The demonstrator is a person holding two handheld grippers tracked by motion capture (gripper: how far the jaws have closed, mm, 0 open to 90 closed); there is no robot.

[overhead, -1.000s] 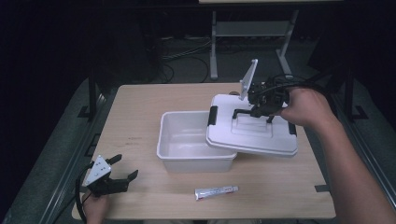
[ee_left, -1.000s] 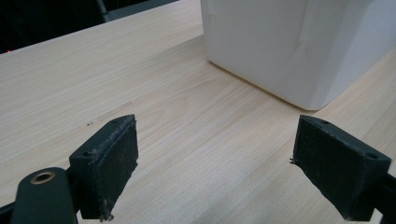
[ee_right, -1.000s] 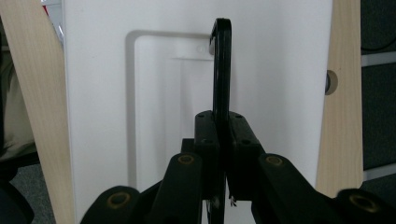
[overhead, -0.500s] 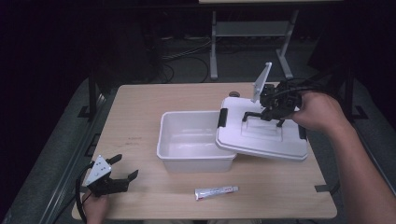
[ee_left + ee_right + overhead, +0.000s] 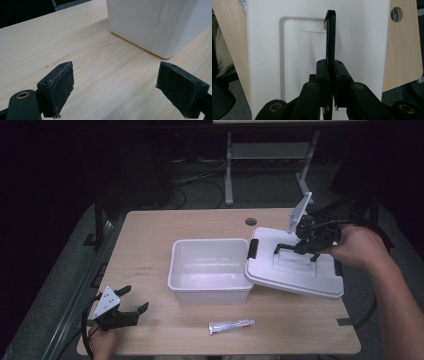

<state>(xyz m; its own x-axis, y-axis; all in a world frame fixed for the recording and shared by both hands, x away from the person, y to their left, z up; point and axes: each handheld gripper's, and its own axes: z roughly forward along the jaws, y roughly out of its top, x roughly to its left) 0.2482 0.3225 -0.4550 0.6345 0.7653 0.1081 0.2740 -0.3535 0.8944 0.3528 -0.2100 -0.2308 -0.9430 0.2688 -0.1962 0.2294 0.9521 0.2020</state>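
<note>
White lid held by its black handle, beside the open white bin.

The right gripper [image 5: 306,245] is clamped on the black bar handle [image 5: 330,37] of the flat white plastic lid [image 5: 295,270], its edge overlapping the rectangular white plastic bin [image 5: 210,270]. The left gripper [image 5: 131,301] rests wide apart on the light wooden table [image 5: 150,235]; the bin stands ahead of its jaws, and the small white tube [image 5: 231,325] lies off to their right.

High view: fixed above the near edge of the tabletop [image 5: 150,240], facing forward and down; whole top in frame, dark floor beyond the far edge.

Left gripper view: low near the front-left corner, close to the wood, looking along its jaws at a wall of the white bin [image 5: 155,22], which the high view shares [image 5: 210,270].

Right gripper view: very close, looking down on the white lid [image 5: 359,50] and its black handle [image 5: 330,37]; both also in the high view [image 5: 295,275], [image 5: 290,247].
</note>
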